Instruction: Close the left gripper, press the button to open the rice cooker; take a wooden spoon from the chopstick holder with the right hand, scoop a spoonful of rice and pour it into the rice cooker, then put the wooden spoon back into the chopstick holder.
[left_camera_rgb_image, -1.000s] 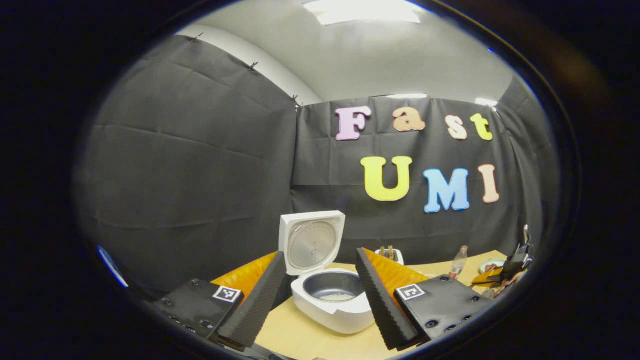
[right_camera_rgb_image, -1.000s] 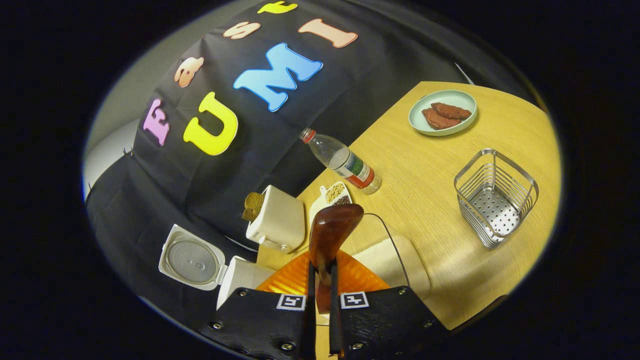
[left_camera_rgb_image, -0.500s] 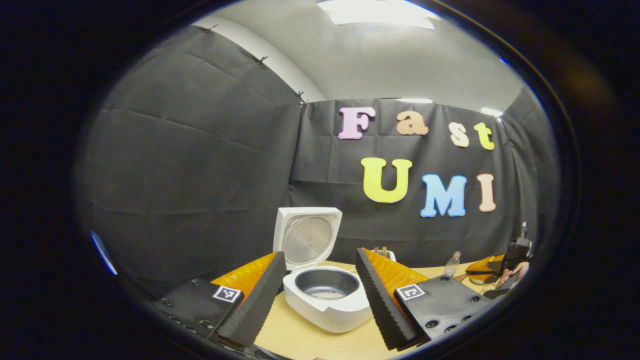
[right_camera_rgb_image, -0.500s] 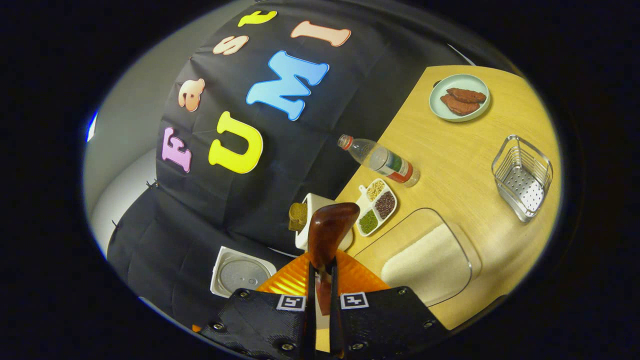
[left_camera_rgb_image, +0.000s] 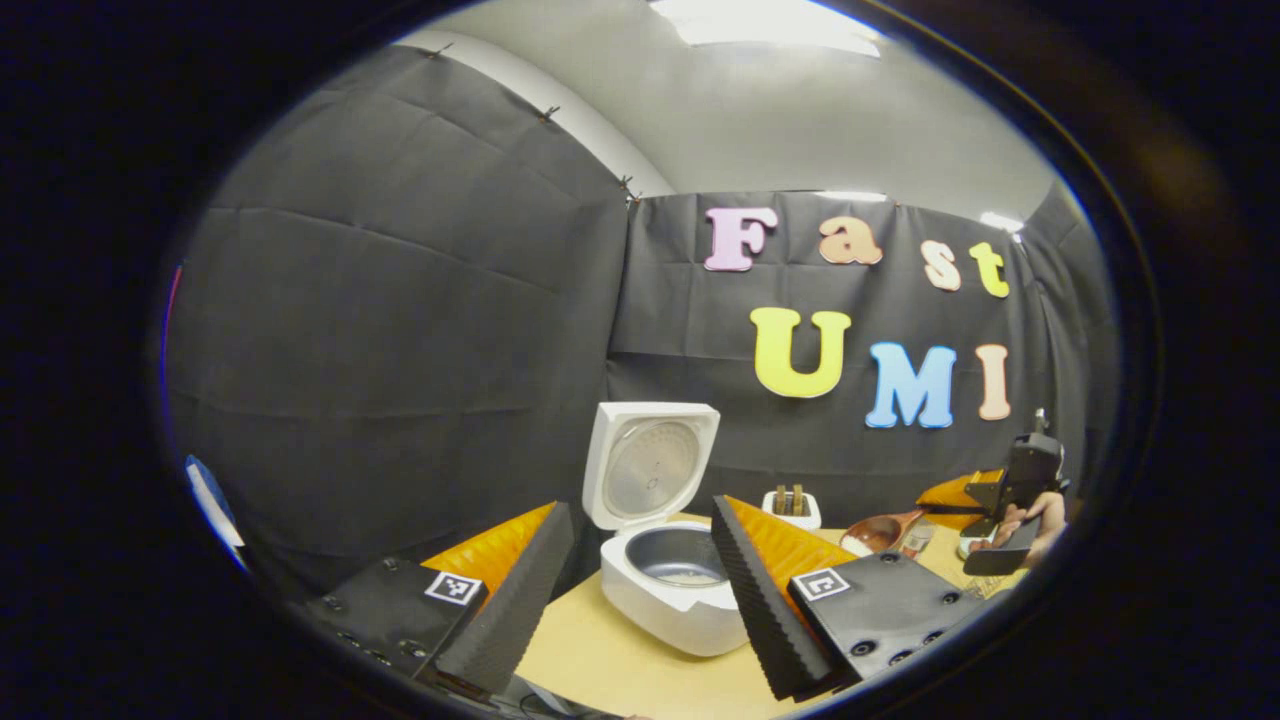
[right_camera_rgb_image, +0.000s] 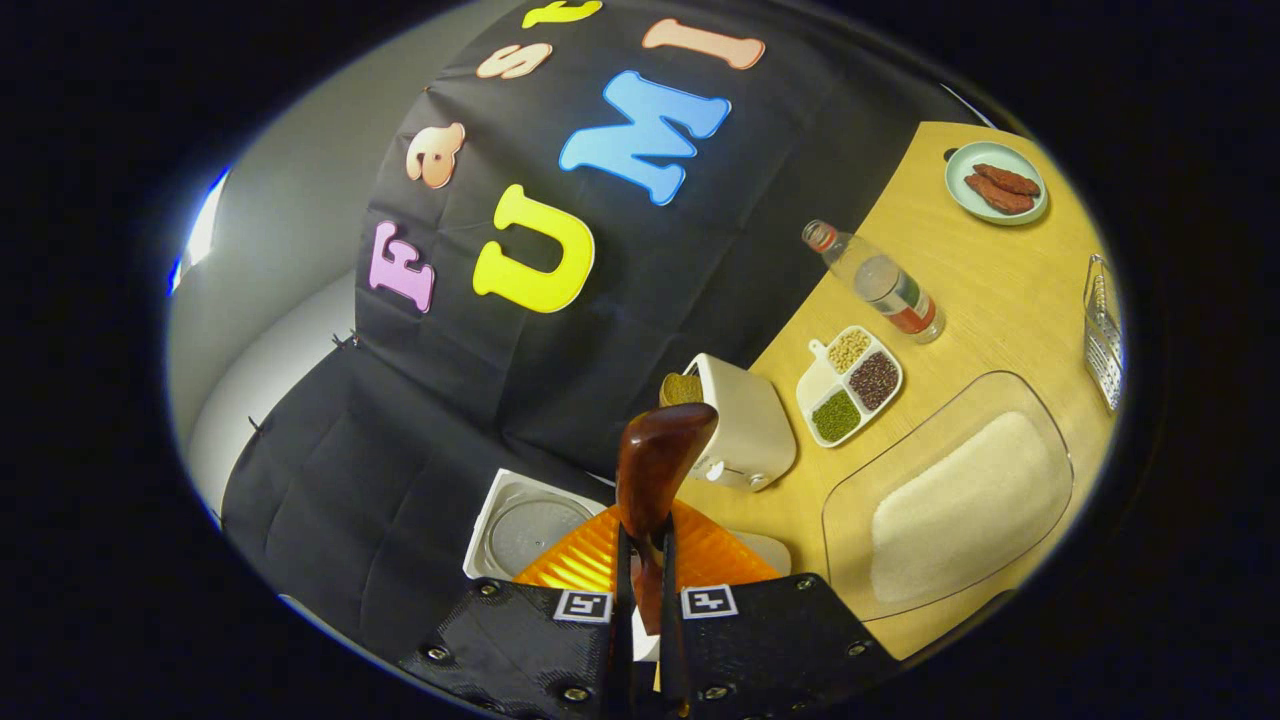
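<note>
The white rice cooker (left_camera_rgb_image: 668, 605) stands open on the table with its lid (left_camera_rgb_image: 650, 462) upright; a little rice lies in the grey pot. My left gripper (left_camera_rgb_image: 640, 520) is open in front of it, a finger on each side, holding nothing. My right gripper (right_camera_rgb_image: 642, 545) is shut on the handle of the wooden spoon (right_camera_rgb_image: 655, 460), whose bowl points forward. In the left gripper view the right gripper (left_camera_rgb_image: 952, 497), held by a hand, carries the spoon (left_camera_rgb_image: 880, 530) to the right of the cooker. The rice cooker lid (right_camera_rgb_image: 525, 522) shows below the spoon. The wire chopstick holder (right_camera_rgb_image: 1102, 335) is far right.
A clear tray of rice (right_camera_rgb_image: 955, 505) lies near the table's front. Behind it are a toaster (right_camera_rgb_image: 742, 432) with bread, a divided dish of beans (right_camera_rgb_image: 850, 385), a water bottle (right_camera_rgb_image: 882, 288) and a plate of meat (right_camera_rgb_image: 995, 182). The toaster (left_camera_rgb_image: 792, 508) stands behind the cooker.
My right gripper has swung left with the spoon, from over the rice tray towards the cooker. The spoon now shows in the left gripper view. The left gripper stays open and shifted slightly.
</note>
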